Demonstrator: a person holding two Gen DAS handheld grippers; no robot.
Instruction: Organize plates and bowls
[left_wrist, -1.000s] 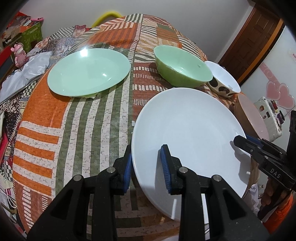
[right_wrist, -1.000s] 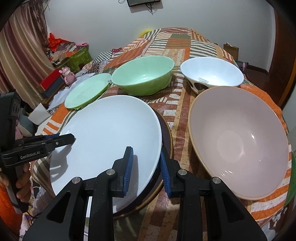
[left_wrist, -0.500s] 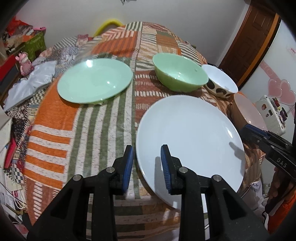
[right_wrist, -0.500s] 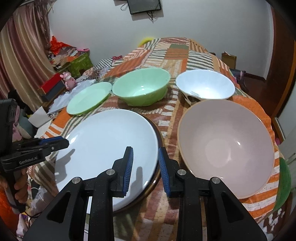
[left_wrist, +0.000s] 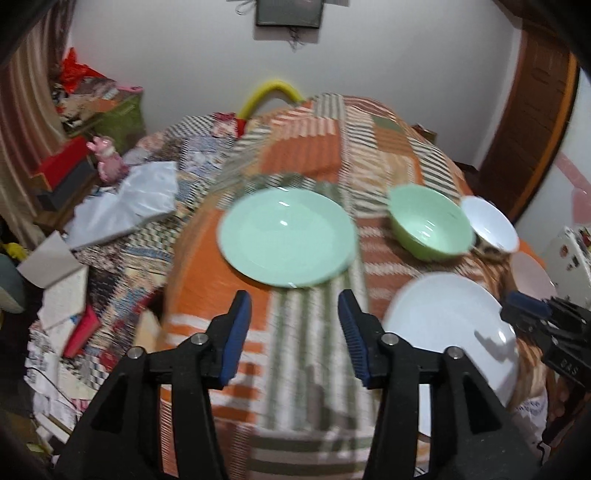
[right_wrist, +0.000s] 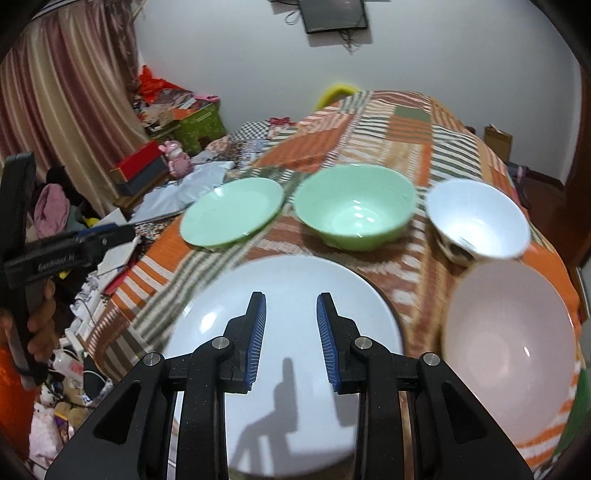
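The round table under an orange, green and white striped patchwork cloth (right_wrist: 369, 122) carries all the crockery: the wide white plate (right_wrist: 295, 354) lies at the near edge on a dark-rimmed plate, with the big pale pink bowl with a tan rim (right_wrist: 506, 343) just beside it on the right. Behind them in a row stand the flat mint-green plate (left_wrist: 286, 236), the mint-green bowl (right_wrist: 354, 205) and the small white bowl with dark spots outside (right_wrist: 476, 219). The left gripper (left_wrist: 293, 326) hangs over bare cloth, released and empty, jaws wide apart — the right gripper (right_wrist: 290, 336) hovers above the white plate, likewise spread and gripping nothing.
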